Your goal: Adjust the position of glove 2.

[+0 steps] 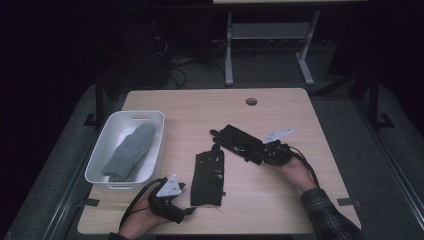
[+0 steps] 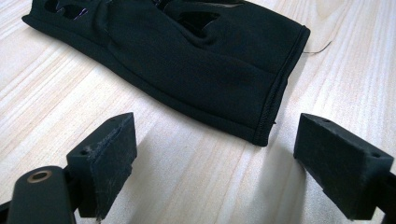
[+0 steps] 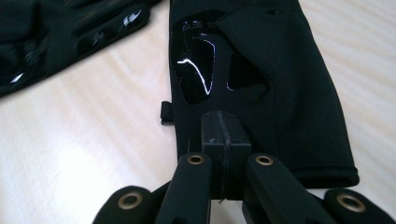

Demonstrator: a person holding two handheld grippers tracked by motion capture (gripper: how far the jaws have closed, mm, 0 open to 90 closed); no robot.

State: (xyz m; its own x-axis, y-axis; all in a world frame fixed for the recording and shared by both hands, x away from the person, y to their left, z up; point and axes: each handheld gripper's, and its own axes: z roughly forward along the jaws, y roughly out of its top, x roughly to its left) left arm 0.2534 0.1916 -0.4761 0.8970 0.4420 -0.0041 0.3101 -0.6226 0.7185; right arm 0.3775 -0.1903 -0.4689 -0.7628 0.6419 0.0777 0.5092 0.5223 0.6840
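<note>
The light wooden table [image 1: 180,107] carries 2 black fabric gloves and 1 white plastic bin [image 1: 156,131], taken here as the landmark.

Glove 1, a flat black fabric glove [image 1: 208,175], lies on the bare tabletop just to the right of the bin, its cuff toward the person's edge. Glove 2, a second black fabric glove with glossy patches [image 1: 237,141], lies farther right of the bin, angled, near glove 1 but apart from it.

Inside the bin rests 1 grey knitted mitten [image 1: 129,152], lying along the bin's length.

The left gripper [image 1: 192,211] sits below the bin at the near table edge. In the left gripper view its jaws stand spread wide, nothing between them, with the cuff of glove 1 [image 2: 196,70] just ahead on the wood.

The right gripper [image 1: 257,150] sits well right of the bin, on glove 2. In the right gripper view its jaws are pressed together over the cuff end of glove 2 [image 3: 289,93]; whether fabric is pinched between them cannot be told.
</note>
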